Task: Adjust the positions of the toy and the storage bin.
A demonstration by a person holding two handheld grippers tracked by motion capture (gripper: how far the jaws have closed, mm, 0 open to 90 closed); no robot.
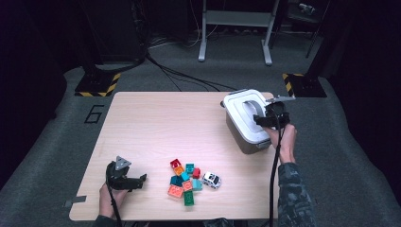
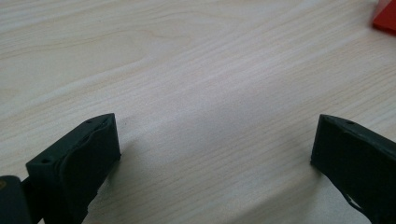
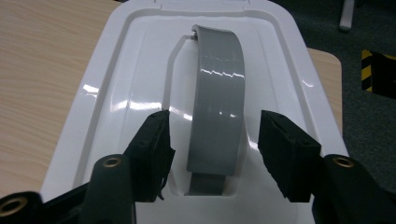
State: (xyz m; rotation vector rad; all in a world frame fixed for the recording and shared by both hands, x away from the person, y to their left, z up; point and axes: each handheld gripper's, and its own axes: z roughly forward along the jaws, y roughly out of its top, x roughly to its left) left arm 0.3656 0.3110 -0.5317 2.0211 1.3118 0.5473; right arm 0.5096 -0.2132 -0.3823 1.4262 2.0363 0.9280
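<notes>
Lidded grey storage box [image 1: 247,124] w/ white lid [image 3: 140,70] sits near the far right corner of the tabletop [image 1: 156,123]. A grey carry handle [image 3: 217,102] arches across the lid's recess. In the right gripper view its long axis runs straight away from the camera, between the two fingers [image 3: 152,156]. Right gripper [image 1: 267,118] hovers over the lid, fingers open and straddling the handle, one each side, gaps visible; nothing held yet. Probably the next move is to close on the handle, approx centred already.

Left gripper [image 1: 135,182] rests low near the near left corner, fingers [image 2: 81,161] spread wide over bare wood, holding nothing. It's well apart from the box; the right hand is far nearer.

Near the middle of the near edge: a cluster of coloured toy bricks [image 1: 183,182] w/ a small white toy car [image 1: 211,179] just beside it.

Writing: a large "6" on the floor [image 1: 94,113] off the far left corner. No brand or label readable on the box.
</notes>
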